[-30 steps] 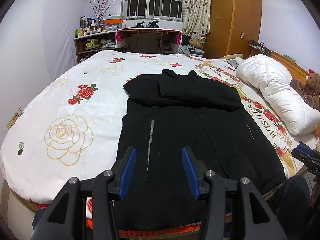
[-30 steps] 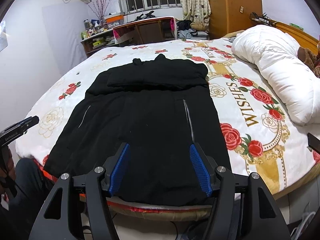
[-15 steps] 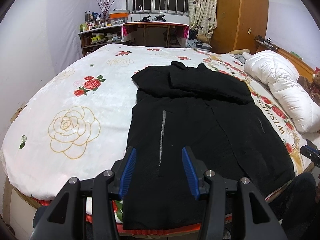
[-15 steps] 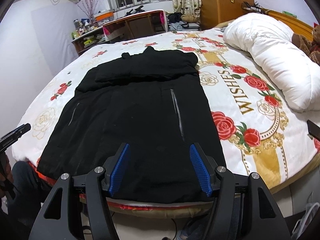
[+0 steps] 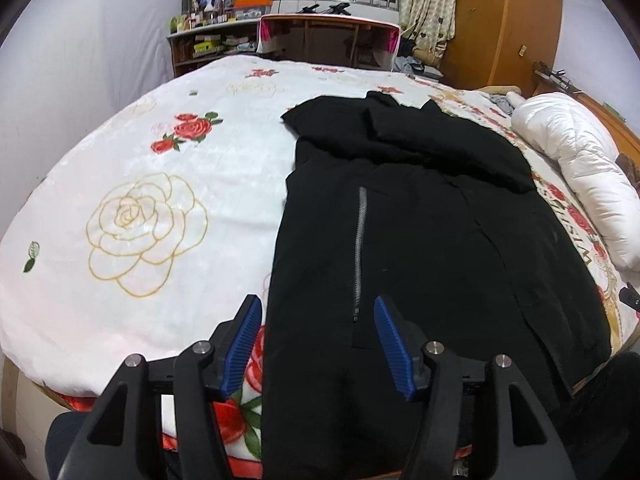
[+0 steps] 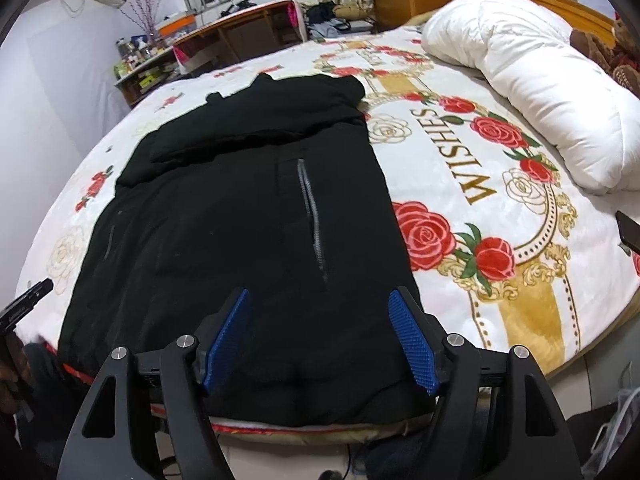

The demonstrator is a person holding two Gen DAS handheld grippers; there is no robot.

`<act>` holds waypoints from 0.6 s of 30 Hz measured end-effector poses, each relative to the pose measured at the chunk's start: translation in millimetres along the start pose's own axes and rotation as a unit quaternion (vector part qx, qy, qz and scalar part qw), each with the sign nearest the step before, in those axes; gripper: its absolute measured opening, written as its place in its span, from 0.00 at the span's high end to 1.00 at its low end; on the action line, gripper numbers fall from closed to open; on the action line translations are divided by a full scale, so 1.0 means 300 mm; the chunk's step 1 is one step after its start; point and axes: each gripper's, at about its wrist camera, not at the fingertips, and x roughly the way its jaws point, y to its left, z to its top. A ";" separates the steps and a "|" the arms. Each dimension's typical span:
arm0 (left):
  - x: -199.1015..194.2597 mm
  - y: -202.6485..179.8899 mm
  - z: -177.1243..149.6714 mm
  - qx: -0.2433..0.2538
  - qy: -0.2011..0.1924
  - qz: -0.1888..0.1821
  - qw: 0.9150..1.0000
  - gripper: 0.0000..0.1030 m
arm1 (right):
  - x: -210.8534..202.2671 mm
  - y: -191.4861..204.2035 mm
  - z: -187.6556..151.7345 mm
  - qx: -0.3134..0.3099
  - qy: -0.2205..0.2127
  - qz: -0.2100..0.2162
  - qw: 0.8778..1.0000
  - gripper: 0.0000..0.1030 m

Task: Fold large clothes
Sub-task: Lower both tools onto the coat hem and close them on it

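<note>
A large black coat (image 5: 424,232) lies flat on the bed, collar far, hem hanging over the near edge, sleeves folded across the chest. It shows two grey pocket zippers (image 5: 359,248). My left gripper (image 5: 316,316) is open and empty above the hem's left part. In the right wrist view the coat (image 6: 240,208) fills the middle, and my right gripper (image 6: 320,312) is open and empty over the hem's right part. The left gripper's tip (image 6: 28,300) shows at the left edge.
The bed has a white rose-print blanket (image 5: 148,216). A rolled white duvet (image 6: 532,80) lies at the right by the headboard. A desk and shelves (image 5: 328,40) stand behind the bed, a wooden wardrobe (image 5: 508,20) at the far right.
Both grippers have moved forward and lower toward the coat's hem. Both stay open and empty. The coat has not moved.
</note>
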 end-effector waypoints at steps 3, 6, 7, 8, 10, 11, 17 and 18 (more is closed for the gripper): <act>0.051 0.020 -0.009 -0.006 0.015 -0.001 1.000 0.39 | 0.053 -0.040 0.003 0.020 0.025 -0.005 0.999 0.31; 0.107 0.036 -0.019 -0.009 0.037 0.003 0.999 0.39 | 0.095 -0.083 0.000 0.049 0.046 -0.006 0.998 0.30; 0.128 0.042 -0.025 -0.013 0.045 0.002 0.999 0.39 | 0.106 -0.096 0.000 0.056 0.052 -0.006 0.997 0.30; 0.143 0.045 -0.031 -0.014 0.050 0.003 0.999 0.39 | 0.122 -0.108 -0.001 0.063 0.060 -0.010 0.996 0.30; 0.174 0.052 -0.044 -0.019 0.060 0.004 0.998 0.39 | 0.146 -0.123 -0.004 0.074 0.074 -0.015 0.994 0.30; 0.188 0.057 -0.052 -0.024 0.067 0.003 0.997 0.39 | 0.158 -0.129 -0.006 0.079 0.080 -0.015 0.994 0.30; 0.225 0.045 -0.092 -0.022 0.076 -0.004 0.997 0.34 | 0.214 -0.163 -0.018 0.102 0.111 -0.025 0.988 0.30; 0.227 0.043 -0.095 -0.021 0.075 -0.005 0.997 0.34 | 0.222 -0.165 -0.020 0.104 0.117 -0.025 0.987 0.29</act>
